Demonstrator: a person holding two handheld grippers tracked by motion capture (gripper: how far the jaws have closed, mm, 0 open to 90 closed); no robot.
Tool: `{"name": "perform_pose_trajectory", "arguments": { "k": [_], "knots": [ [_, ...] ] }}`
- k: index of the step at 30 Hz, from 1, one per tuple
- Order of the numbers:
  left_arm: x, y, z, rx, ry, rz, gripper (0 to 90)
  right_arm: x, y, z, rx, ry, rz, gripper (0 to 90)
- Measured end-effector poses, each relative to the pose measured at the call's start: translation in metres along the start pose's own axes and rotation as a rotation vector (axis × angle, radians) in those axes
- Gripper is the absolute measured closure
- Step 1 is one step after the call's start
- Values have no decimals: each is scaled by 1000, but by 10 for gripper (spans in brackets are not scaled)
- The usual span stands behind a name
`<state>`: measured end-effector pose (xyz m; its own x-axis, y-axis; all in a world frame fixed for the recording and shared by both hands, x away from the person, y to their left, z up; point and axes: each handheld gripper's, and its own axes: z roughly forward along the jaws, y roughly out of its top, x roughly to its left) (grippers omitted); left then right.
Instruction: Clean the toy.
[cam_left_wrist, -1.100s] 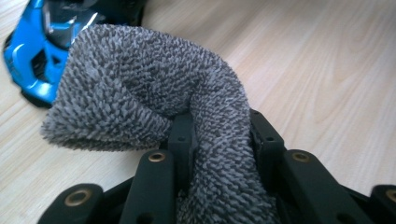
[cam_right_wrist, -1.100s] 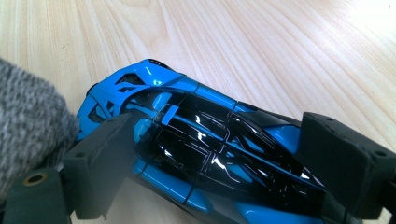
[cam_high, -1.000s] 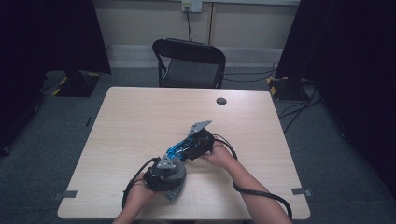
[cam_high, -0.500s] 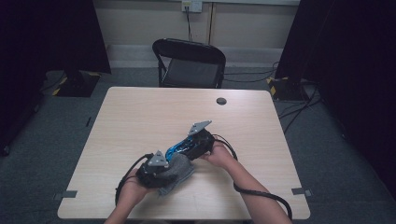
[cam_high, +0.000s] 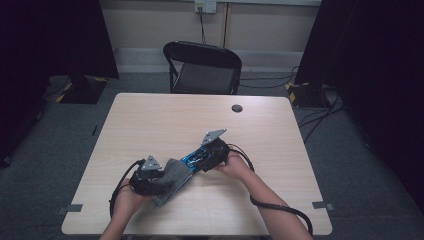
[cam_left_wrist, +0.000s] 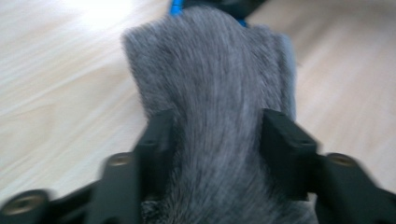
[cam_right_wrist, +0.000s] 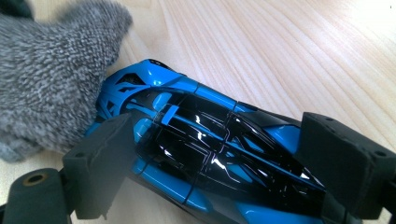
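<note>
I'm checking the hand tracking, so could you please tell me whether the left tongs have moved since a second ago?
Yes. In the high view the left tongs have slid left toward the table's left edge, away from the blue toy car, their jaws just opening around the grey cloth.

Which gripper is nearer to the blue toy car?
Right. The right gripper has its jaws around the blue toy car. The left gripper is farther away, around the grey cloth.
</note>
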<state>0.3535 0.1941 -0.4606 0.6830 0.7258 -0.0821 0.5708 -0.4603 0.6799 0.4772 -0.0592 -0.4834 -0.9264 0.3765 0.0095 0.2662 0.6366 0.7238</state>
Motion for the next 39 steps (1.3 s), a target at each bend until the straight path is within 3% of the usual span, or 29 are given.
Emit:
{"name": "perform_pose_trajectory", "arguments": {
  "k": [2,4,10,14,20,25,26,30,31,32,35,39],
  "knots": [
    [0,2,-3,-7,31,0,397,0,0,0,0,0,1,113],
    [-1,3,-7,7,21,-19,433,0,0,0,0,0,1,114],
    [-3,0,-10,60,51,-49,478,0,0,0,-3,0,-1,113],
    [0,-1,-13,61,31,-87,610,0,-1,0,-7,-1,1,113],
    [3,-7,-3,92,4,-106,629,0,-1,0,-5,0,0,113],
    [5,-8,2,96,-14,-117,748,0,0,0,-5,-1,-3,114],
    [7,-5,-1,71,12,-96,754,0,0,0,-4,0,-2,114],
    [16,1,-6,16,50,-105,762,0,-1,0,-9,2,-1,114],
    [24,6,-6,-11,83,-122,762,0,-1,0,-10,2,-1,114],
    [24,6,-6,-11,83,-122,762,0,-2,0,-12,3,-1,115],
    [43,22,2,-4,109,-126,762,-1,-2,0,-16,6,-3,115],
    [54,49,18,14,134,-83,761,-1,-2,-1,-9,6,-5,115]
  ]
}}
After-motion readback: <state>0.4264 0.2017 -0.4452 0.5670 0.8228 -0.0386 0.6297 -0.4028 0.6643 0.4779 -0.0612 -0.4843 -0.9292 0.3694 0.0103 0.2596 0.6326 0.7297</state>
